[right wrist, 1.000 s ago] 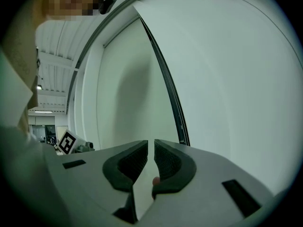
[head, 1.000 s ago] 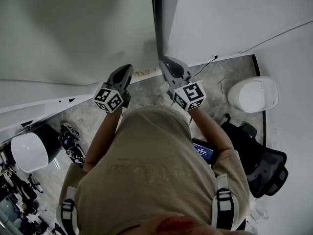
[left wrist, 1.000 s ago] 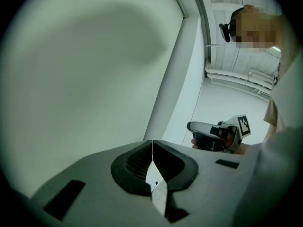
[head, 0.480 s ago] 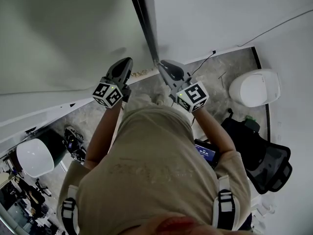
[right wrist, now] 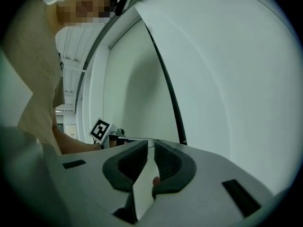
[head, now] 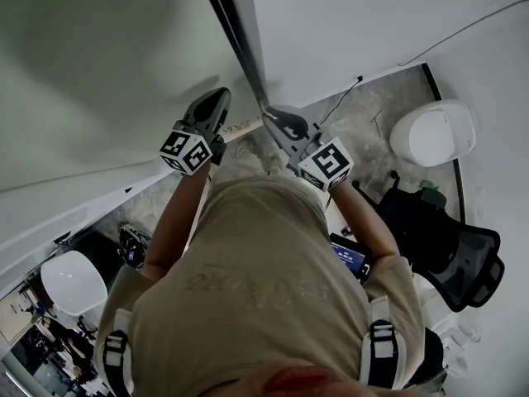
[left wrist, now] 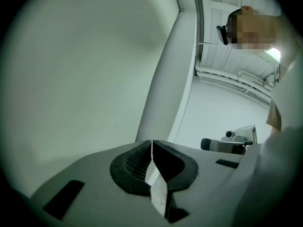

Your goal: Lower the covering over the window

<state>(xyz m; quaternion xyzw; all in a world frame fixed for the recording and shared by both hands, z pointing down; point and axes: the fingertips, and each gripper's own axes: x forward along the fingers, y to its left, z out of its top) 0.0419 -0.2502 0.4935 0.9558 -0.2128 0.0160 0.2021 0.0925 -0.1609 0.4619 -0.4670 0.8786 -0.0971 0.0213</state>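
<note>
Head view: my right gripper (head: 271,114) has its tip at the foot of a dark strip (head: 235,35). My left gripper (head: 216,98) is beside it, a little apart, and faces the pale covering (head: 107,64).
Key relation: the dark strip stands upright, with its long axis running up and away from my right jaws. It lies just ahead of them and slightly to their right. As far as the right gripper view shows, it is not between them.
What the strip is: a pull cord or the frame's edge; I cannot tell which.
Nearer hand: the right, plainly. The left is off to the strip's other side.
Right gripper state: clenched almost fully, with only a thin slit between the pads. A small reddish spot sits deep in the slot and I cannot name it, so I claim no hold.
Left gripper state: clenched tight, pads meeting, nothing in them.
Covering from the left gripper: a broad greenish-pale sheet ahead and to the left, with a white upright (left wrist: 163,93) ahead to the right.
Covering from the right gripper: pale surfaces ahead on both sides of the strip. The covering's lower edge is not in view.
Next move, my judgement: any pull would run along that upright axis, so the right gripper is the one placed to work it downward.
</note>
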